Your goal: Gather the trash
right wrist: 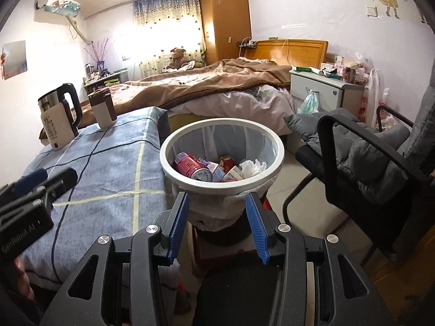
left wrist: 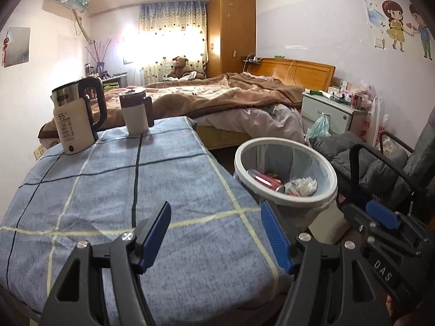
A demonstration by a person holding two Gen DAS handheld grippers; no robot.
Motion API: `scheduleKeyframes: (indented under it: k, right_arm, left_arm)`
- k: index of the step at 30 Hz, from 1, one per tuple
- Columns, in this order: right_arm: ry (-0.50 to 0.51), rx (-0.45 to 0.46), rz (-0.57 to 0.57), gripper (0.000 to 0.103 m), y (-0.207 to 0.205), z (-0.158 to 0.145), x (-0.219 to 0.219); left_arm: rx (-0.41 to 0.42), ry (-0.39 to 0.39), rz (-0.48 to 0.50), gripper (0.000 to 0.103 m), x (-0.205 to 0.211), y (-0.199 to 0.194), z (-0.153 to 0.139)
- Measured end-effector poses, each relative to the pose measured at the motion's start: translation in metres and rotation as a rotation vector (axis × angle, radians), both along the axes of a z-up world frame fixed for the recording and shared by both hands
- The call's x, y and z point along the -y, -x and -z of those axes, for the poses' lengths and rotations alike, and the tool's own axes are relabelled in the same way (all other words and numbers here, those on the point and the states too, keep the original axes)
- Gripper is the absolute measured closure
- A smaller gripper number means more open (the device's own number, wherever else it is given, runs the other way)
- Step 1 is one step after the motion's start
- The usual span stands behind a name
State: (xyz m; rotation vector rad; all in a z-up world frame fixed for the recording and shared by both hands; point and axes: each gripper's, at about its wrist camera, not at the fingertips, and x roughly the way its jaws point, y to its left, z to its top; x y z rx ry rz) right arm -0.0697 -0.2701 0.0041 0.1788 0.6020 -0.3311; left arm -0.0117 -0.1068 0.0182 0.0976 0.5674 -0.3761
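A round white trash bin point(left wrist: 288, 199) with a clear liner stands on the floor right of the table; it also shows in the right wrist view point(right wrist: 217, 186). Inside lie a red can point(right wrist: 191, 167), small cartons point(right wrist: 231, 175) and crumpled white tissue point(right wrist: 252, 167). My left gripper point(left wrist: 216, 220) is open and empty, low over the near edge of the blue checked tablecloth point(left wrist: 114, 190). My right gripper point(right wrist: 216, 209) is open and empty, just in front of the bin, below its rim. The right gripper also shows in the left wrist view point(left wrist: 380, 217).
A white electric kettle point(left wrist: 74, 116) and a brown-and-white mug point(left wrist: 134, 114) stand at the table's far end. A black chair point(right wrist: 367, 163) with grey cushions stands right of the bin. A bed point(left wrist: 217, 95) and a nightstand point(left wrist: 331, 111) lie behind.
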Motion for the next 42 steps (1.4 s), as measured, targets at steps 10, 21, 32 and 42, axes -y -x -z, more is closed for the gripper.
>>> scheduleKeyframes:
  k: [10,21,32,42]
  right_arm:
    - [0.051,0.052,0.021,0.058,0.017,-0.009,-0.014]
    - [0.049,0.071,0.032,0.058,0.022,-0.011,-0.012]
    - [0.049,0.074,0.023,0.058,0.024,-0.011,-0.015]
    - [0.048,0.073,0.018,0.059,0.023,-0.012,-0.016]
  left_arm:
    - [0.019,-0.027,0.011,0.032,0.006,0.014,0.001]
    - [0.016,-0.028,0.029,0.032,0.013,0.017,-0.001]
    - [0.015,-0.028,0.030,0.032,0.013,0.018,-0.001]
    - [0.016,-0.027,0.029,0.032,0.013,0.018,-0.002]
